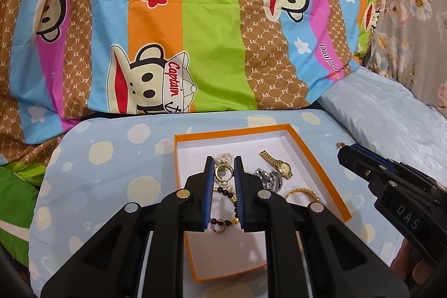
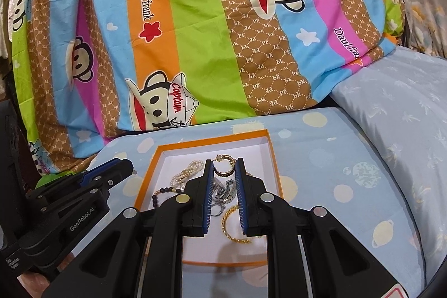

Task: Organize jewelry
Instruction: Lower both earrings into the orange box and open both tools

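An orange-rimmed white box (image 1: 332,186) lies on a spotted blue cushion and holds jewelry. In the left wrist view my left gripper (image 1: 223,161) is shut on a gold ring (image 1: 222,173) above the box, over pearls (image 1: 225,157) and a dark bead bracelet (image 1: 227,196). A gold watch (image 1: 280,164), a silver watch (image 1: 269,178) and a gold chain bracelet (image 1: 303,192) lie to the right. In the right wrist view my right gripper (image 2: 224,164) is shut on a hoop earring (image 2: 224,168) above the box (image 2: 145,175), over the silver watch (image 2: 222,190) and gold chain bracelet (image 2: 230,225).
A striped monkey-print quilt (image 1: 195,18) is piled behind the cushion (image 1: 111,158). A pale blue pillow (image 2: 405,116) lies at the right. The right gripper's body shows at the right in the left wrist view (image 1: 391,180); the left one shows at the left in the right wrist view (image 2: 83,192).
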Tool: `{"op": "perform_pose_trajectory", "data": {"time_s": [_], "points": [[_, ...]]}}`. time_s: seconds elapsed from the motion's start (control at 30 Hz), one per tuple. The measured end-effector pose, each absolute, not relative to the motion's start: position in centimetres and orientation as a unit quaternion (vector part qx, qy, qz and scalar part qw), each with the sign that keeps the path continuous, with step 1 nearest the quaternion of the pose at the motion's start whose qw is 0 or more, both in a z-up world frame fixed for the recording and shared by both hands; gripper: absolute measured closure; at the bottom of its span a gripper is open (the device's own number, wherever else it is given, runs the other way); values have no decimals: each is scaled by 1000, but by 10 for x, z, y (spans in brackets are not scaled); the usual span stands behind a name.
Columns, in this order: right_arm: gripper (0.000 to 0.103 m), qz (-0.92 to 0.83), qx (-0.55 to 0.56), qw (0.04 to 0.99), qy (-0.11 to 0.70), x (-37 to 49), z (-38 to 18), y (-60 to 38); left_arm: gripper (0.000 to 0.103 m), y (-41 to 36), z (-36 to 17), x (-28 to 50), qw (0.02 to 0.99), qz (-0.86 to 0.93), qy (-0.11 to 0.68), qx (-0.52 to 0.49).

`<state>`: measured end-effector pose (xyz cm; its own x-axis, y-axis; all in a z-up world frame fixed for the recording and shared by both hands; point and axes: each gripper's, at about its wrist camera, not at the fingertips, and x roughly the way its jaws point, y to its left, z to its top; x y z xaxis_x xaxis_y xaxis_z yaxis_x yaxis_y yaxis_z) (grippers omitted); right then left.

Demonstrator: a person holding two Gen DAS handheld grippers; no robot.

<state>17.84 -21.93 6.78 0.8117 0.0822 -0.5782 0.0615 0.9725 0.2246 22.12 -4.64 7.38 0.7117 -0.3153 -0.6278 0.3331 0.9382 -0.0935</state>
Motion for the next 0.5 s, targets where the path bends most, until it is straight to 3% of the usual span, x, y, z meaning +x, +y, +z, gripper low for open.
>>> {"op": "perform_pose_trajectory", "data": {"time_s": [0.5], "points": [[88,4,112,935,336,214,37,-220,90,-58,47,257,920,-162,356,20]]}}
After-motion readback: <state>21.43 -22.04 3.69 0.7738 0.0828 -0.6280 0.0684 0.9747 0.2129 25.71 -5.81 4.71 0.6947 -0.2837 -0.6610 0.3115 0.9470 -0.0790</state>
